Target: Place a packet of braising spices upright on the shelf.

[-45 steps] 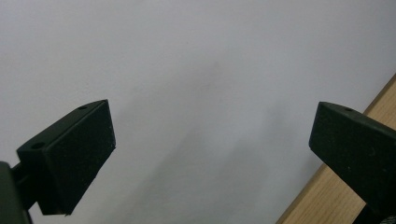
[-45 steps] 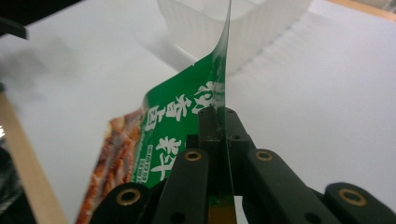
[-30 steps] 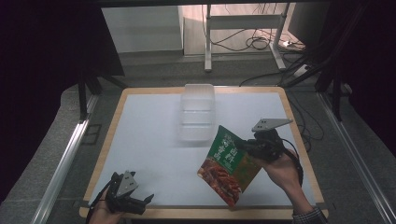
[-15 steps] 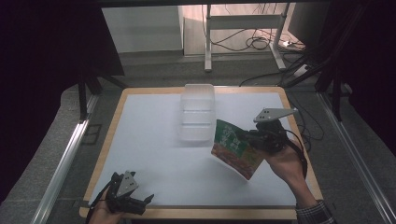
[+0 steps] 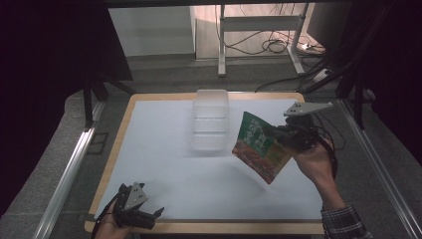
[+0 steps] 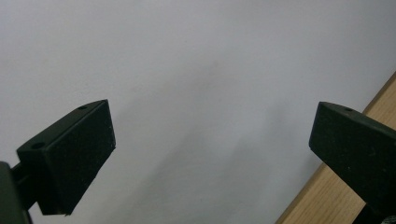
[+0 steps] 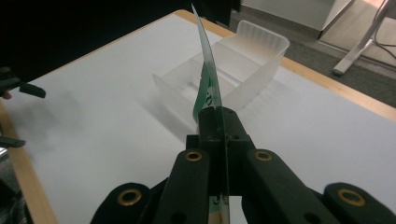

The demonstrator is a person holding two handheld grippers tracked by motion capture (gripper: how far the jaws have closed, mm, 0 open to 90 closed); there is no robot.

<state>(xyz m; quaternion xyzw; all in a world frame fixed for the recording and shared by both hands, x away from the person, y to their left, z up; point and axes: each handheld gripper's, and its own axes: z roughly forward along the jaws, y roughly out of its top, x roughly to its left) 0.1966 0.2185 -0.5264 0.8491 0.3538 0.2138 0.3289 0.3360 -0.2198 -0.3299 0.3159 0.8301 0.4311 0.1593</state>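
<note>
A flat green and red food pouch [image 5: 259,147] hangs in the air over the right half of the white table, just right of a clear plastic container [image 5: 209,119]. My right gripper [image 5: 278,135] is shut on the pouch's right edge. In the right gripper view the pouch [image 7: 207,79] stands edge-on, pinched between the jaws, with the clear container [image 7: 233,70] beyond it. My left gripper [image 5: 152,215] rests open at the table's front left corner. In the left gripper view its jaws stand wide apart over the bare white surface with nothing between them.
The white table top [image 5: 159,149] has a wooden rim [image 5: 209,227] around it. Metal rails [image 5: 64,174] run along both sides. Behind the table stand a metal stand [image 5: 259,30] and loose cables [image 5: 278,45] on the floor.
My right gripper has carried the pouch up and away from me, toward the container's right side. The left gripper has stayed in place.
</note>
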